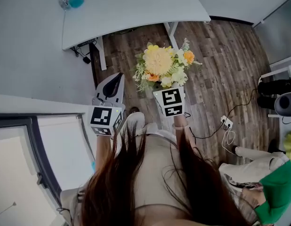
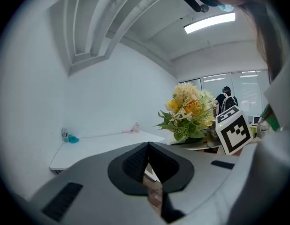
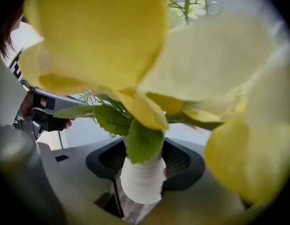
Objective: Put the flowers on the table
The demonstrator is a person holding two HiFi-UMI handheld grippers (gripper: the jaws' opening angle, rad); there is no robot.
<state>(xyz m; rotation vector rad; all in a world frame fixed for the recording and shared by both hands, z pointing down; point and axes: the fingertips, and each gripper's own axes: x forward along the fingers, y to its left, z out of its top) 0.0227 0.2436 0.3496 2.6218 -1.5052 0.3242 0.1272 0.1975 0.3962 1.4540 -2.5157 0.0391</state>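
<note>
Status: yellow-and-orange bouquet with green leaves [image 1: 160, 66] sits in a white ribbed vase [image 3: 140, 184], held in the air over the wood-plank floor [image 1: 221, 55]. It is just short of the near edge of the white worktop [image 1: 136, 8], toward that edge's right end, by the white leg [image 1: 173, 29]. Grip: right gripper [image 3: 142, 165] has it, jaws wide, pads [image 3: 107, 161] pressed on either side of the vase body, vase roughly upright. Idle: left gripper [image 2: 147, 162] is off to the left of the bouquet, jaws together, nothing in them. Step, as I read it: carry phase, placement not yet done. Next move needs the vase taken forward over the near edge, high enough for its base to clear, then lowered flat onto bare worktop before the jaws let go. The blooms look top-heavy, so release only once the base is seated. The only thing I see on the worktop is a small teal-blue item [image 1: 72, 3] at its far left corner, well apart from the likely drop spot. Visibility: right gripper view is mostly blurred yellow petals, no worktop in it. Head view hides the vase under the blooms and the marker cube [image 1: 170, 102]. Worktop's far edge is cut off at the frame top. Teal-blue item too small to identify. A second person's green sleeve [image 1: 277, 192] is at lower right, well apart.
</note>
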